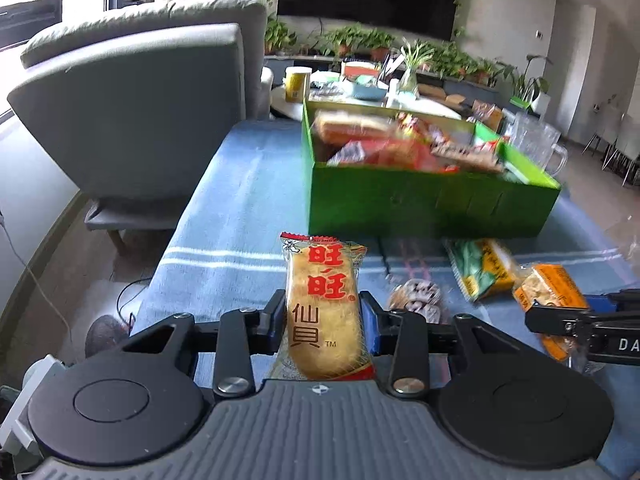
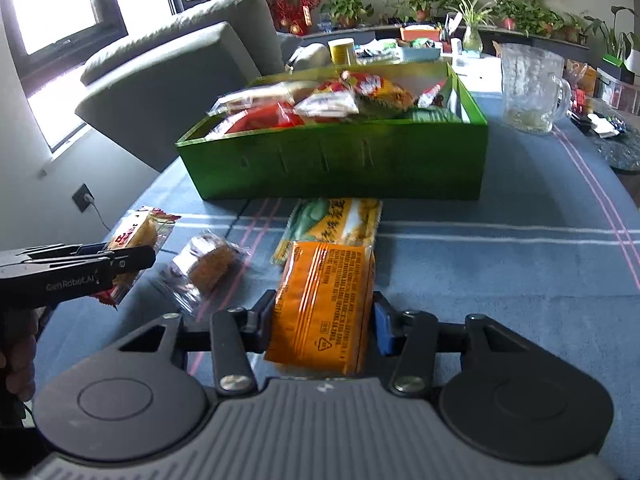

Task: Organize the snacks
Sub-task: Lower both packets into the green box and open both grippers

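Blue tablecloth [image 2: 500,216], one green box [image 2: 340,160], two gripped snack packets [image 1: 324,312]

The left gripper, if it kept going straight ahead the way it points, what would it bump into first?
Probably the green box. The left gripper, shut on a rice cracker packet, points slightly downward across bare blue tablecloth, so the packet might touch cloth first; depth is unclear.
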`<action>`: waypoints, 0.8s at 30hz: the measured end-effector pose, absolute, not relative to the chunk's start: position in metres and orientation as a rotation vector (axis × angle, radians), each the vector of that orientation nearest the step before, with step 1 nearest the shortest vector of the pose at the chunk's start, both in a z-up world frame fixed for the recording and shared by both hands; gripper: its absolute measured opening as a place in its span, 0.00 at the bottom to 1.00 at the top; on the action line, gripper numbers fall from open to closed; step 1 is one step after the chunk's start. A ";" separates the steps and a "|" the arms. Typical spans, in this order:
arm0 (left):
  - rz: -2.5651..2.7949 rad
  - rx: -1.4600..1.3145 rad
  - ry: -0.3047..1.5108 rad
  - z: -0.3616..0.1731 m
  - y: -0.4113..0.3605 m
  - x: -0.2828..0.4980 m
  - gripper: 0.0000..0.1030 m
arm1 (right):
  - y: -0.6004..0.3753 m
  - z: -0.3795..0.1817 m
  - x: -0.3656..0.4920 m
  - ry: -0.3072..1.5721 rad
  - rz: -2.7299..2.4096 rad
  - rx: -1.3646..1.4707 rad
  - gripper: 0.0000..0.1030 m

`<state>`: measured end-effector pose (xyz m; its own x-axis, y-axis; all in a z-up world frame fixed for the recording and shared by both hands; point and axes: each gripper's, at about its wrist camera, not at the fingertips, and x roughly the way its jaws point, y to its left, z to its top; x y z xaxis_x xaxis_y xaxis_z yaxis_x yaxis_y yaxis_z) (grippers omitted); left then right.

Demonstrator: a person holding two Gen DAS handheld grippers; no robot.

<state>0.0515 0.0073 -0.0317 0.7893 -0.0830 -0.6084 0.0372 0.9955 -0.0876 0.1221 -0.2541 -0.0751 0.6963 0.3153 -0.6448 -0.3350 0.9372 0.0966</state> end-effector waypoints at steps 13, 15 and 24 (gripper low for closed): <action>-0.184 -0.074 0.567 0.008 -0.024 0.066 0.34 | -0.257 -0.034 0.128 0.596 0.424 0.055 0.68; -0.198 -0.065 0.550 0.016 -0.032 0.073 0.34 | -0.258 -0.026 0.134 0.573 0.422 0.062 0.68; -0.217 -0.067 0.536 0.033 -0.052 0.110 0.34 | -0.270 -0.002 0.163 0.503 0.392 0.095 0.68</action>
